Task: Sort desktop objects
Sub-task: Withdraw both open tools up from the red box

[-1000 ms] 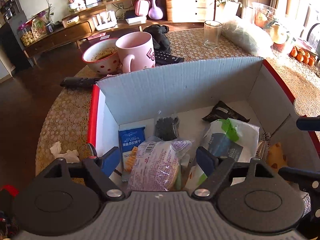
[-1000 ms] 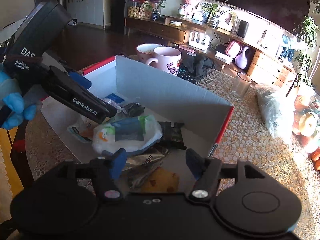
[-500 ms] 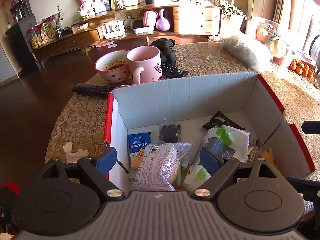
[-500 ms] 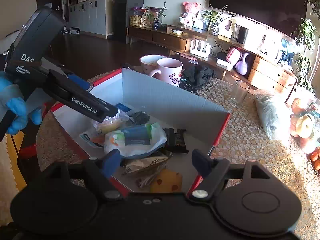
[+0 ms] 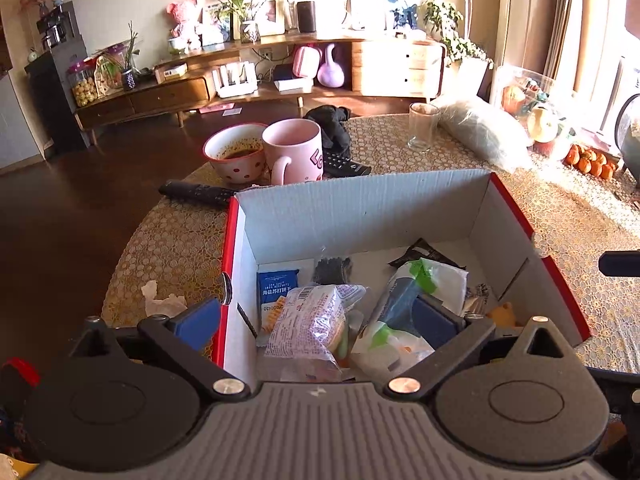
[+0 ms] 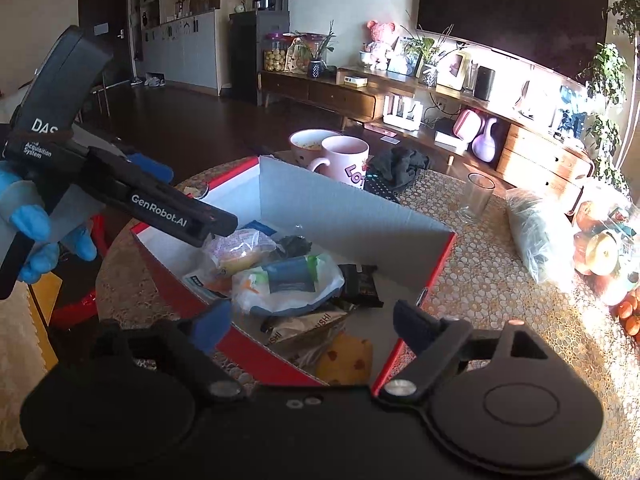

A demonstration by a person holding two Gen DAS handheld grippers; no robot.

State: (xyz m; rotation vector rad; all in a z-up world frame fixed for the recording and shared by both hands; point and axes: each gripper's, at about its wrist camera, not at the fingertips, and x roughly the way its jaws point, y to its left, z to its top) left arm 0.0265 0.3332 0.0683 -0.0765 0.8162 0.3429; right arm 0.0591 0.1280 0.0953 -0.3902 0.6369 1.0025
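one box [image 5: 360,208], two remotes [image 5: 196,192], one mug [image 5: 294,152], one bowl [image 5: 236,156], one glass [image 5: 422,126]

Left wrist view: near end of cardboard box [image 5: 360,208] hidden behind gripper body. Yellow packet [image 5: 505,314] at near right shows only a corner. Print on blue biscuit pack [image 5: 277,286] too small to read. Right wrist view: dark remote [image 6: 382,191] mostly hidden behind box's far wall; pink mug [image 6: 346,160] lettering cut off by it; worktop [image 6: 500,304] right side washed out by glare

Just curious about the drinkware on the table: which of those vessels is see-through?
The glass tumbler, standing alone right of the pink mug and the dotted bowl; those two are opaque.
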